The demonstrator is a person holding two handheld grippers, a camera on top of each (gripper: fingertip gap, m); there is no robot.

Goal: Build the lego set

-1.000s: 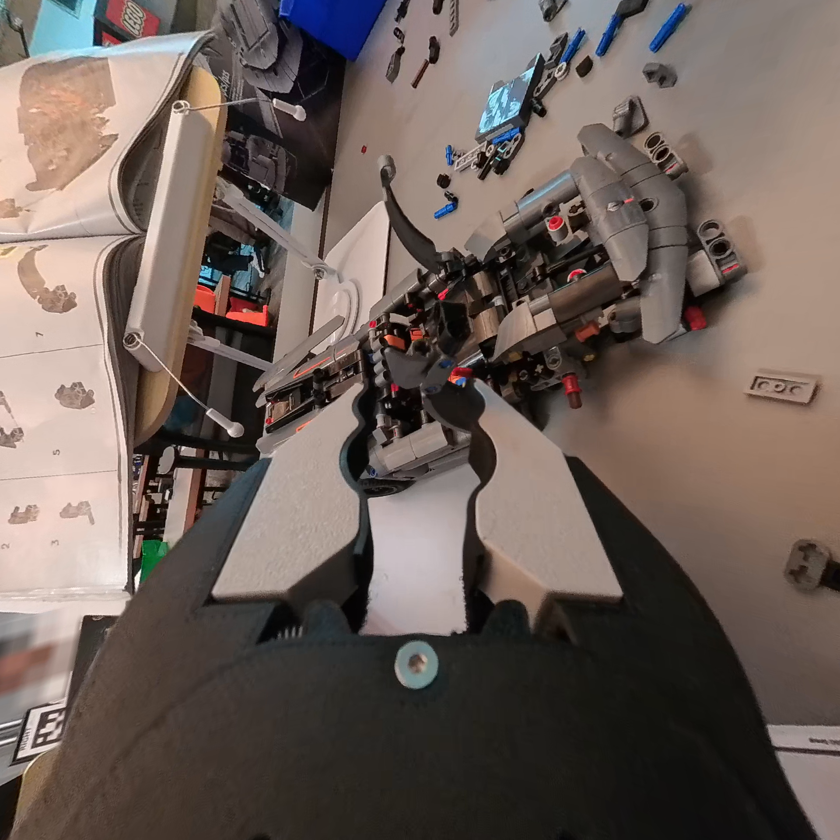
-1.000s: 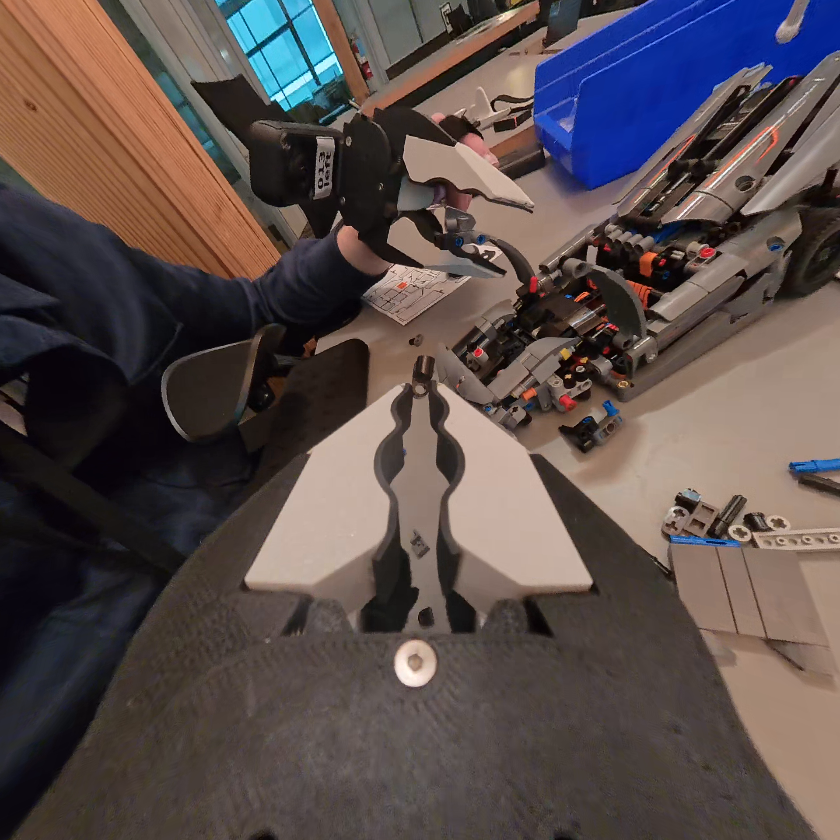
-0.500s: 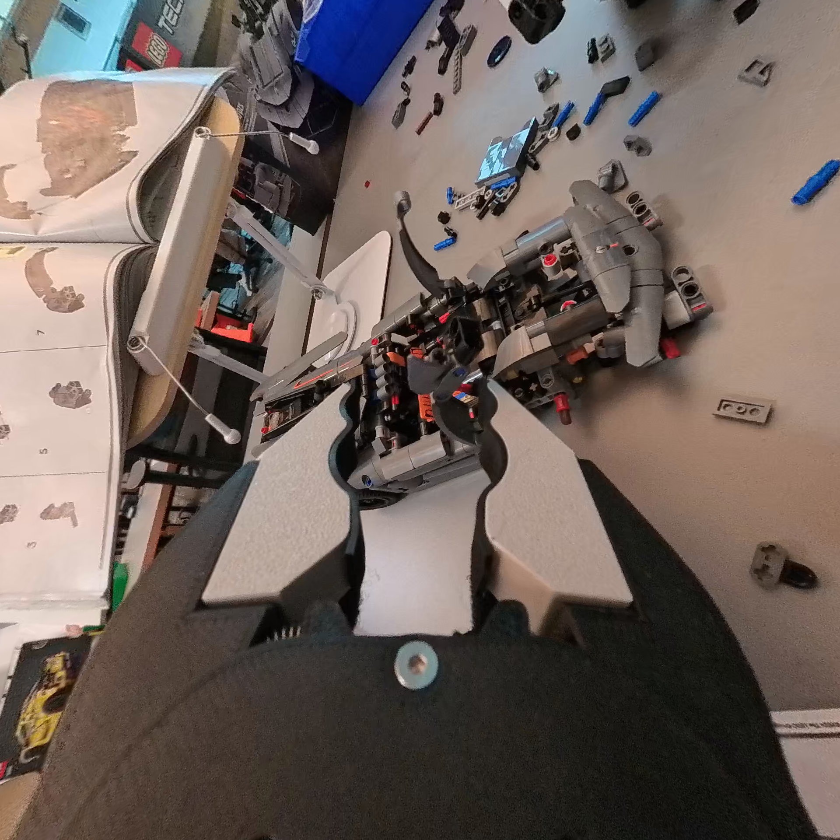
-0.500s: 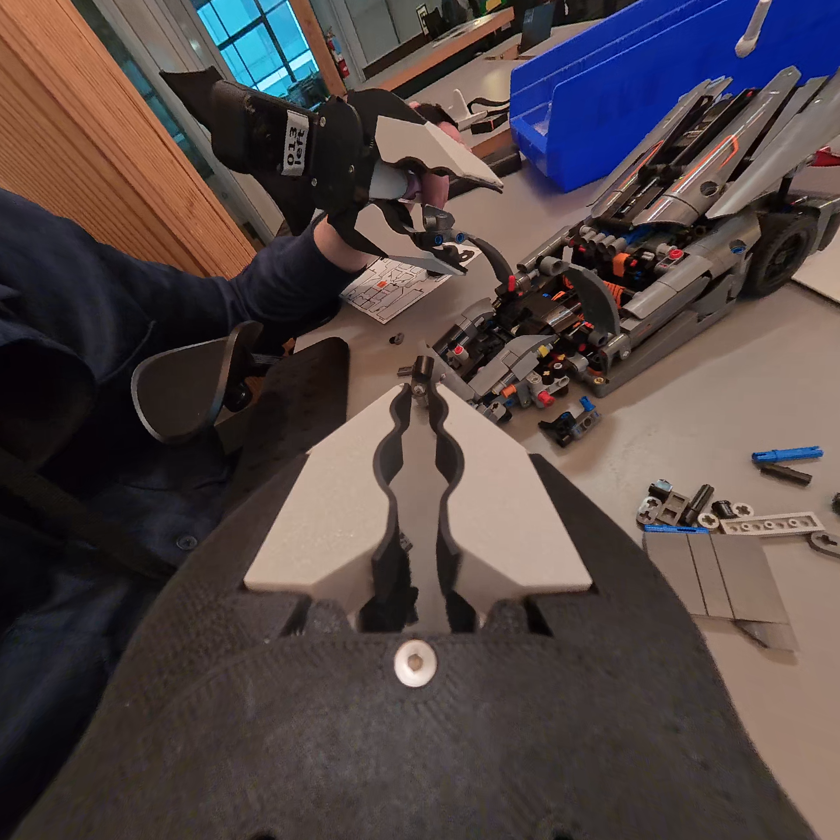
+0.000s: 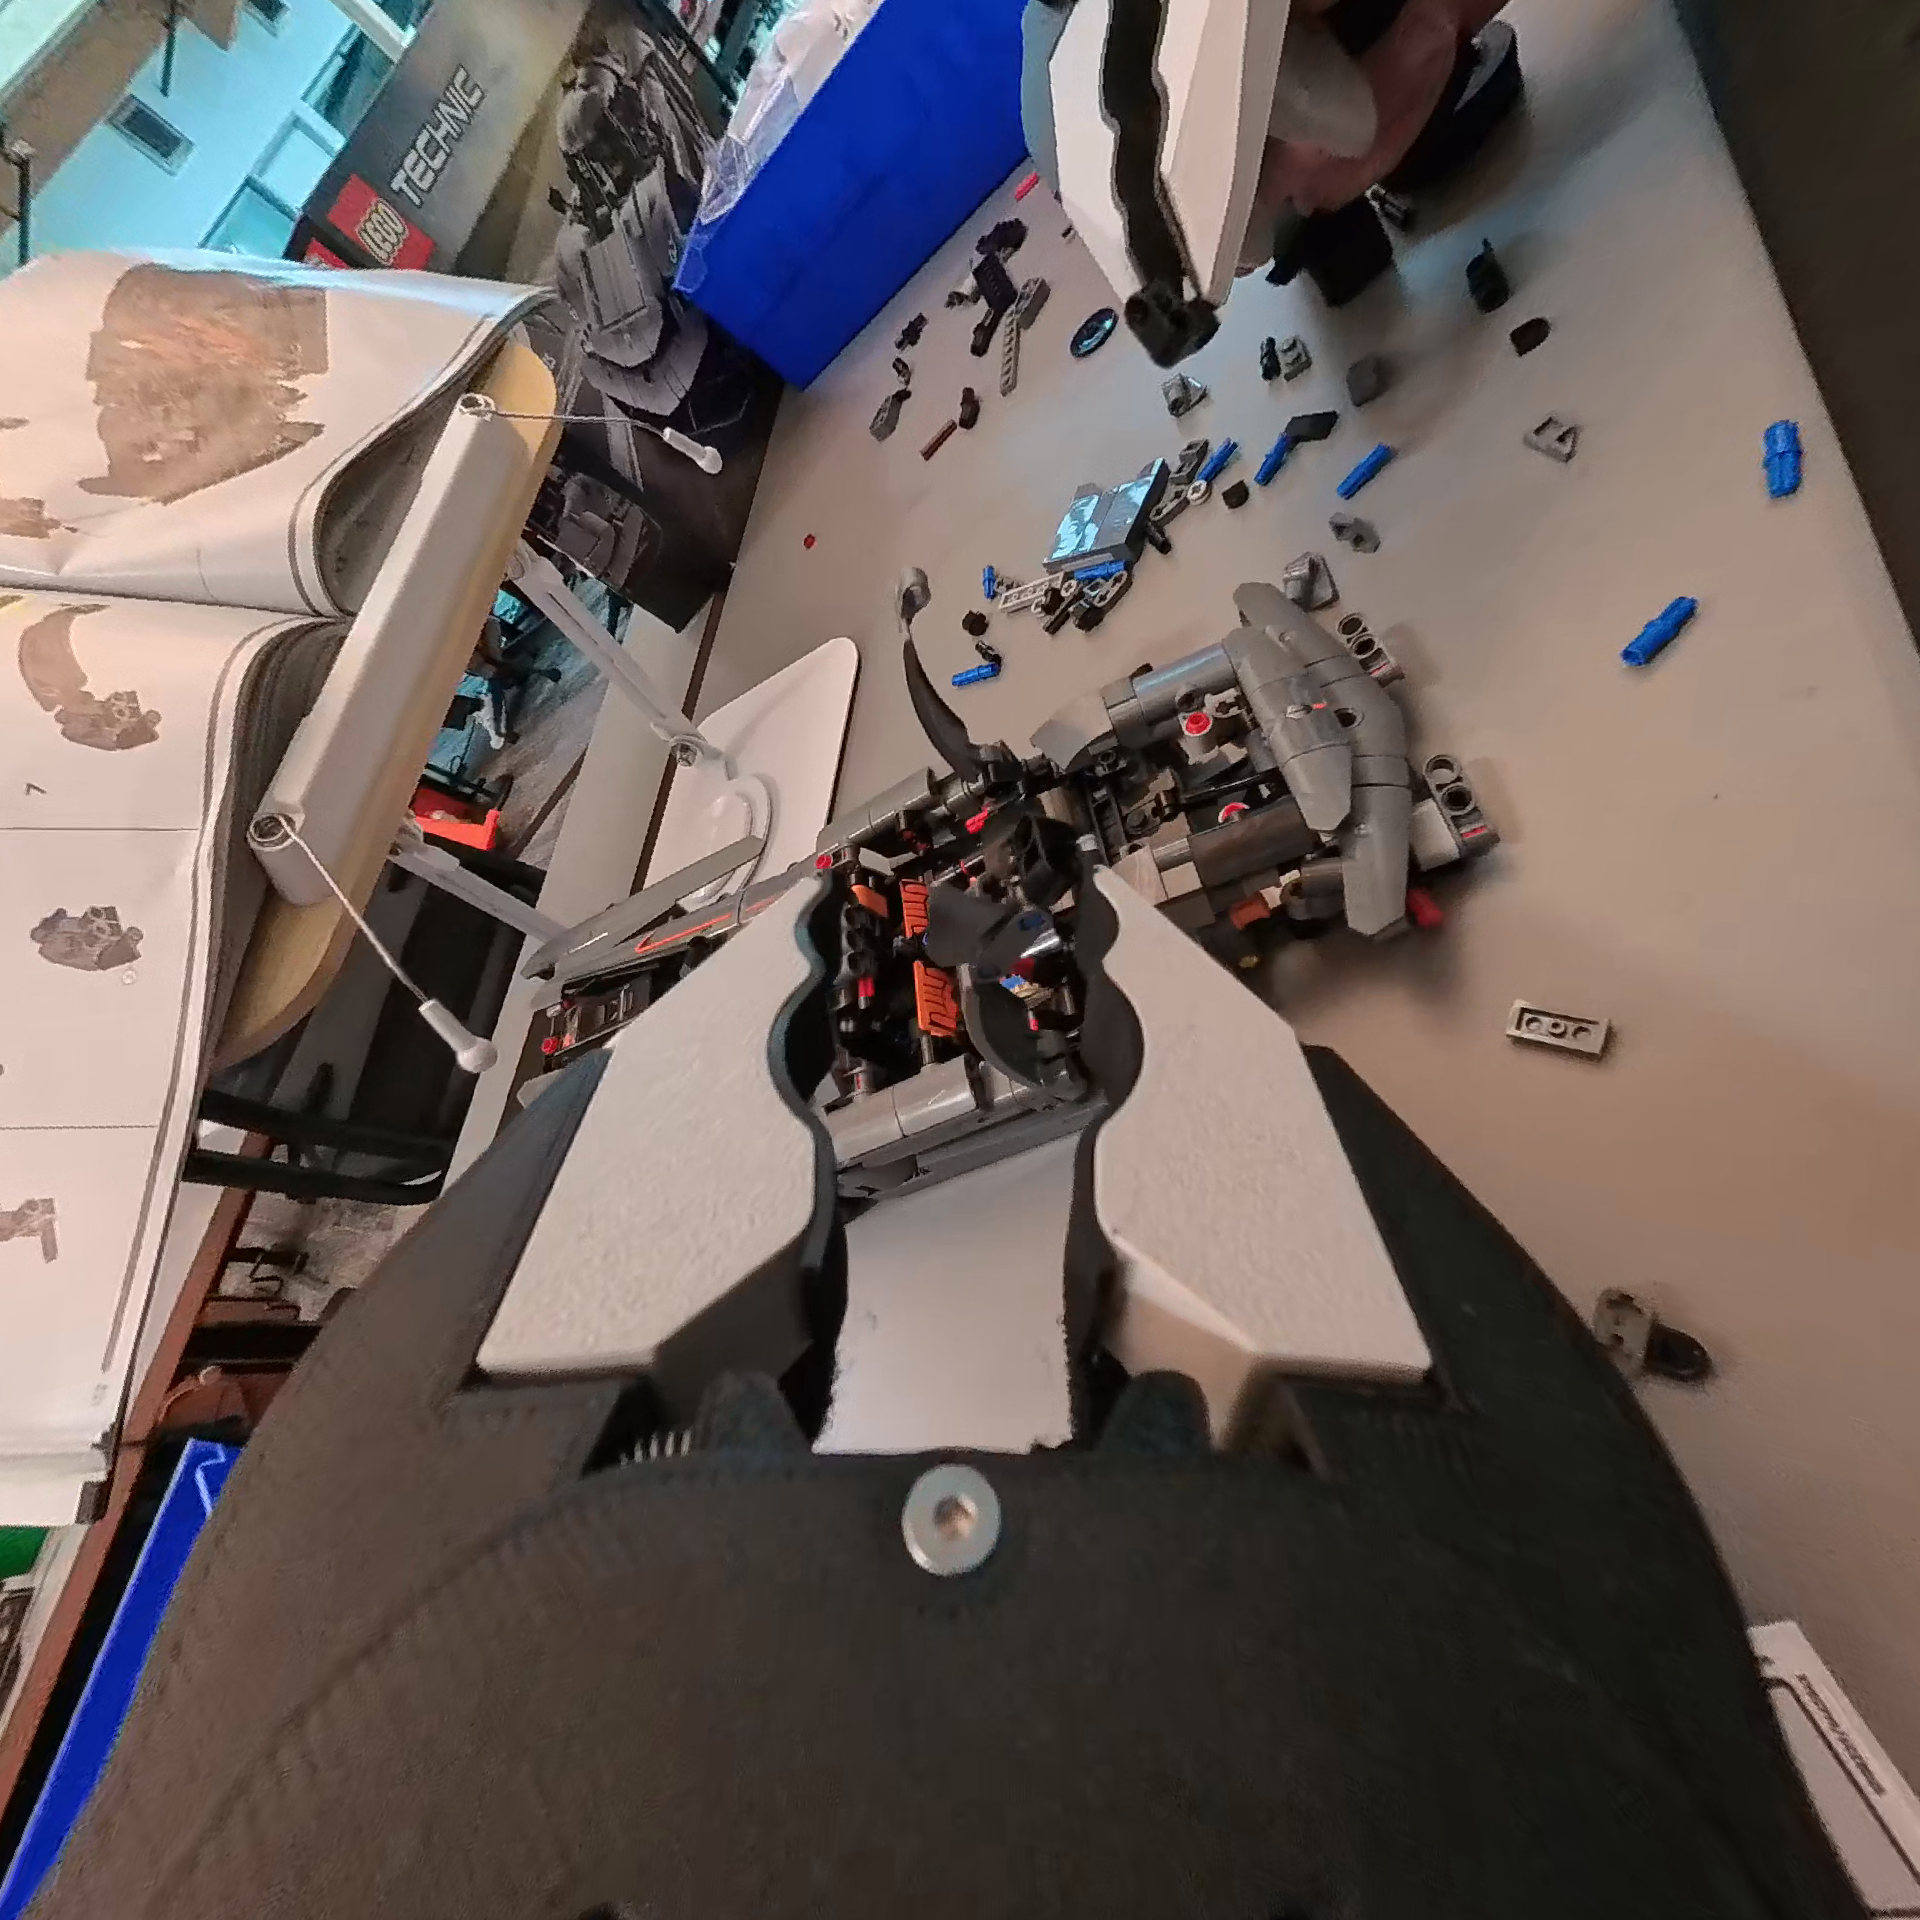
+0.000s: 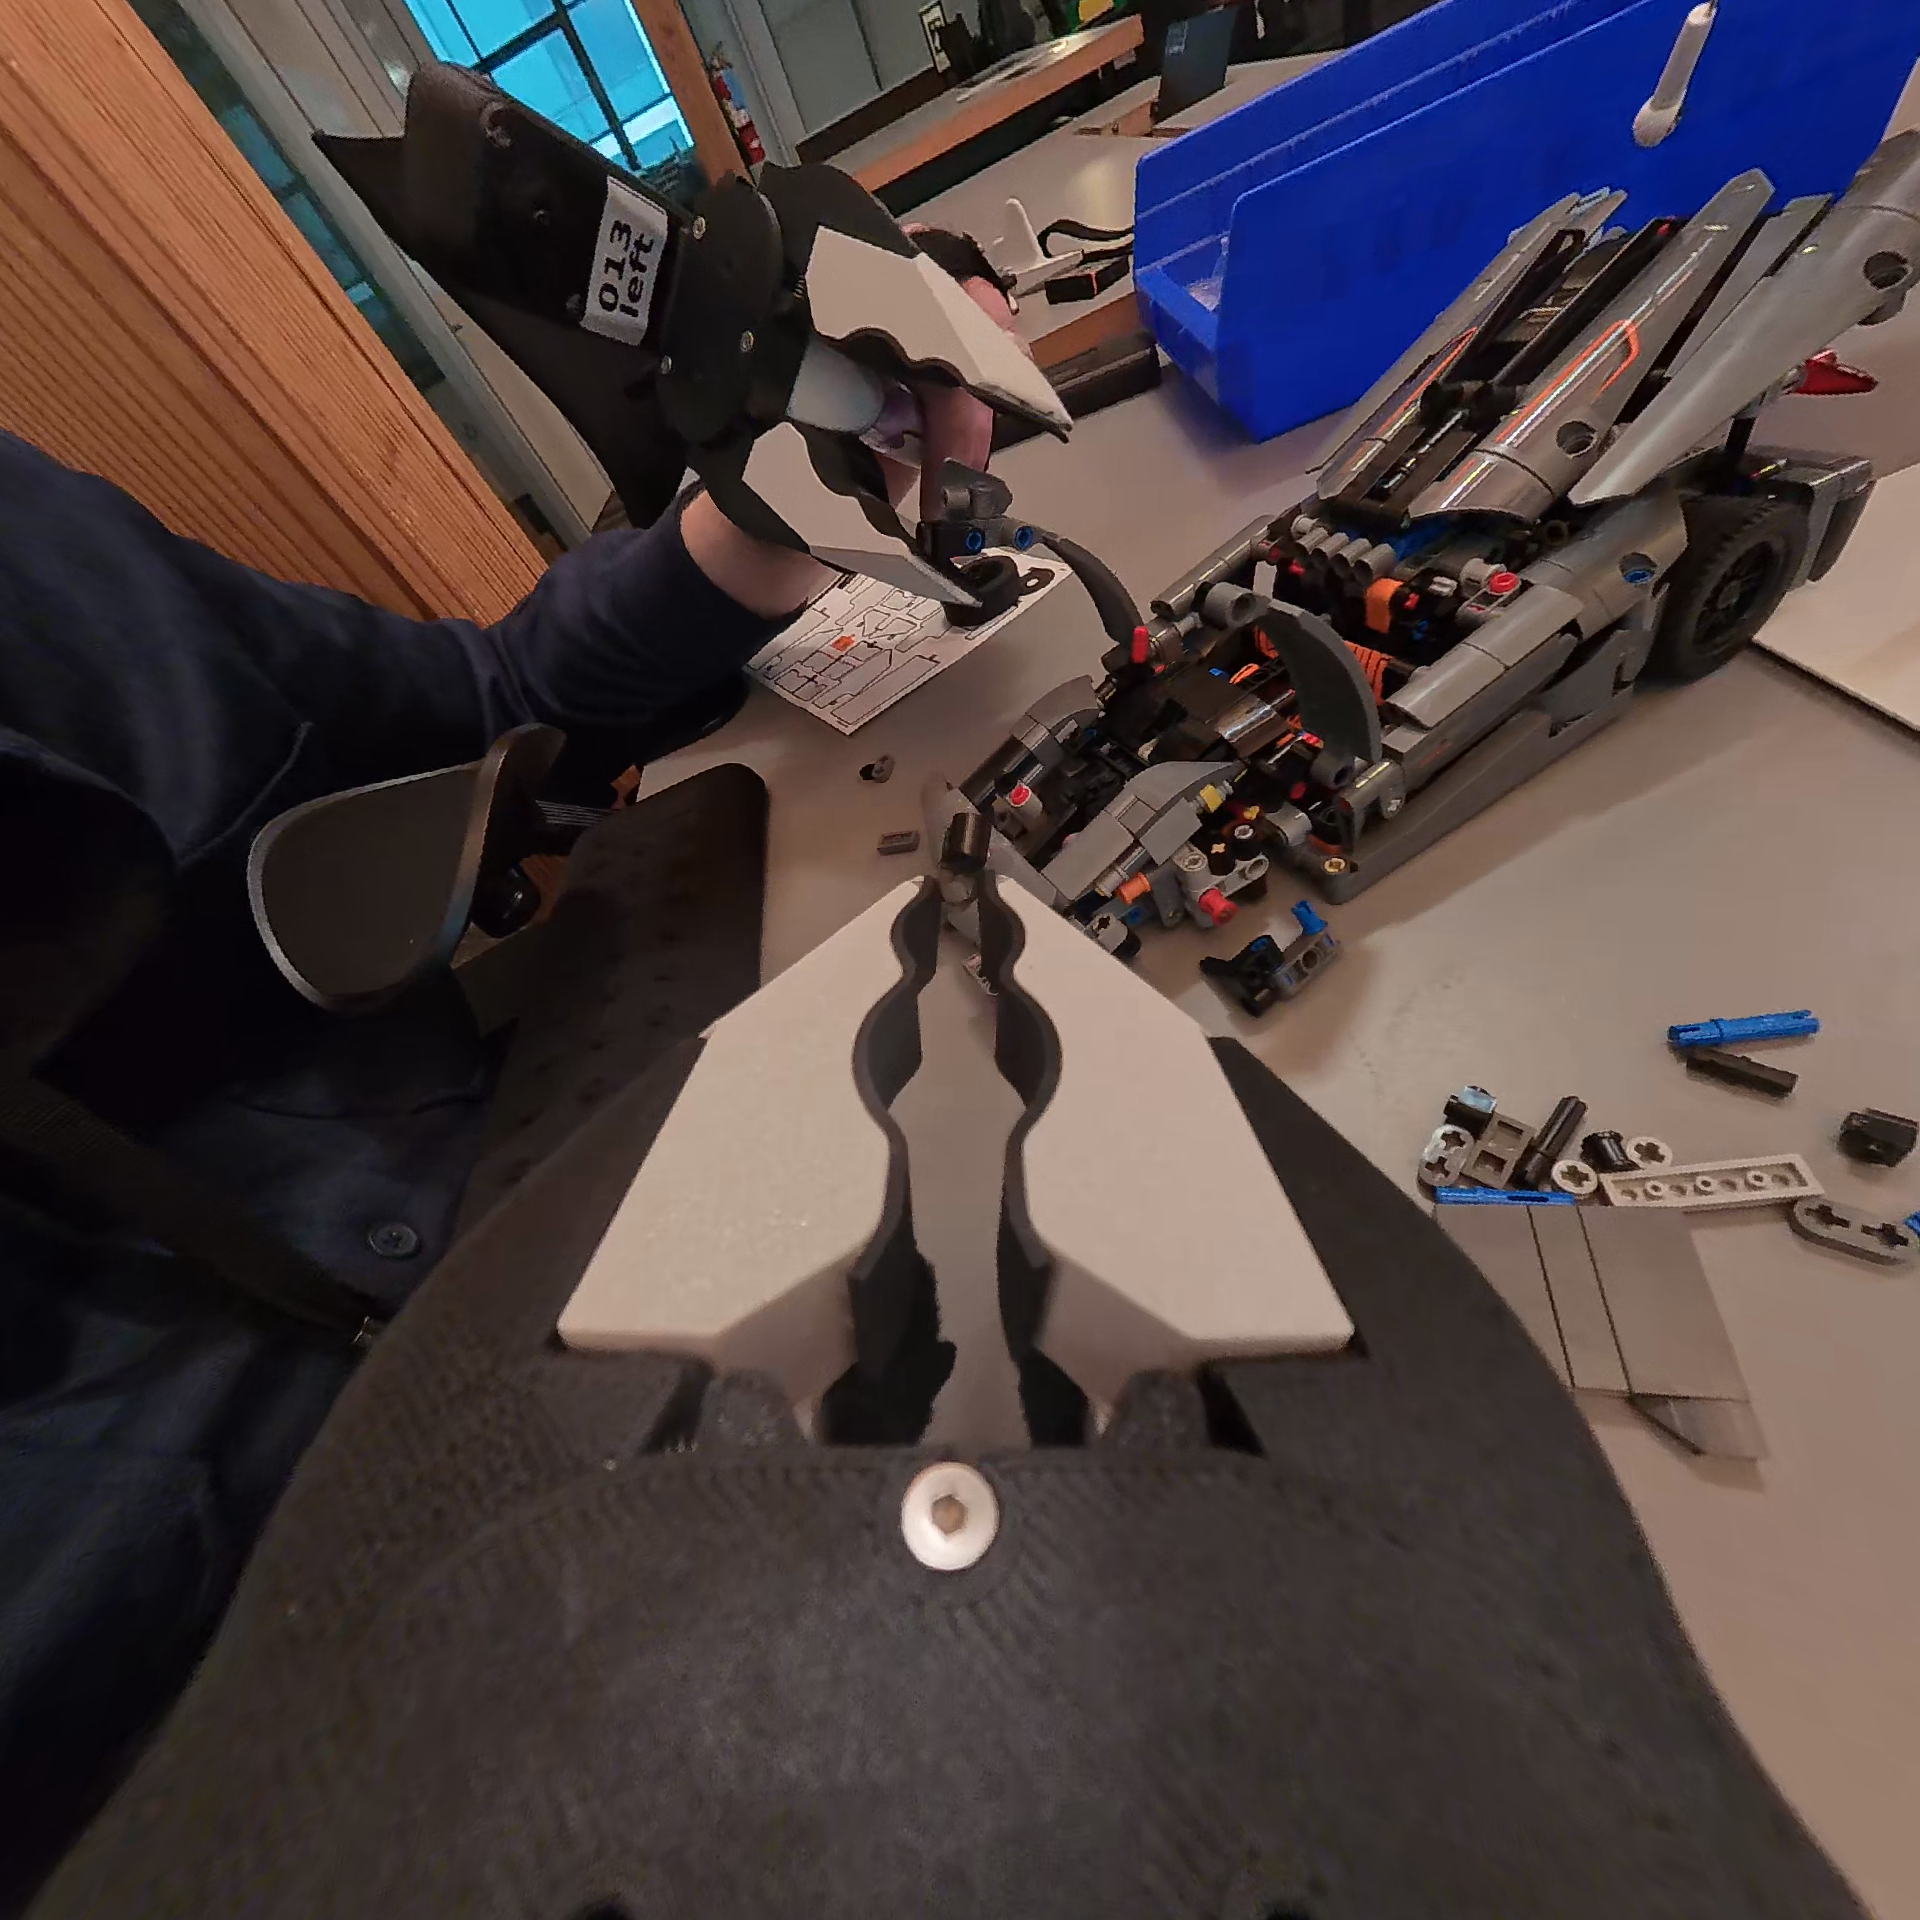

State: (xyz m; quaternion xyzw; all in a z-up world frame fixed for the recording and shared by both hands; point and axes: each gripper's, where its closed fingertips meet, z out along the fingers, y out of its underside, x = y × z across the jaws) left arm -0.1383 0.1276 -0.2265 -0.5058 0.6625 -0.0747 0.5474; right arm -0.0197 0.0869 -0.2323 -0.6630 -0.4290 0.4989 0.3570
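Observation:
The half-built grey lego car (image 5: 1278, 790) (image 6: 1507, 623) lies on the grey table. My left gripper (image 5: 951, 899) is above the car's middle, its fingers set around a black sub-assembly (image 5: 997, 935) with blue pins. In the right wrist view the left gripper (image 6: 1003, 509) holds this piece (image 6: 966, 540) in the air to the left of the car, close to a curved black hose (image 6: 1101, 592) that rises from it. My right gripper (image 6: 961, 883) is shut on a small dark connector (image 6: 961, 836) near the car's nose. It also shows far off in the left wrist view (image 5: 1169, 301).
An open instruction booklet (image 5: 156, 727) stands on a holder at the left. A blue bin (image 5: 852, 208) (image 6: 1455, 208) stands behind the car. Loose pins and plates (image 6: 1662, 1174) and grey panels (image 6: 1610, 1299) lie to the right. A sticker sheet (image 6: 883, 655) and a dark sleeve (image 6: 468, 675) are at the left. Left tips to right tips: about 12 cm.
My left gripper has pulled up and back from the car with the black piece. My right gripper has come closer to the car's nose and now shows in the left wrist view.

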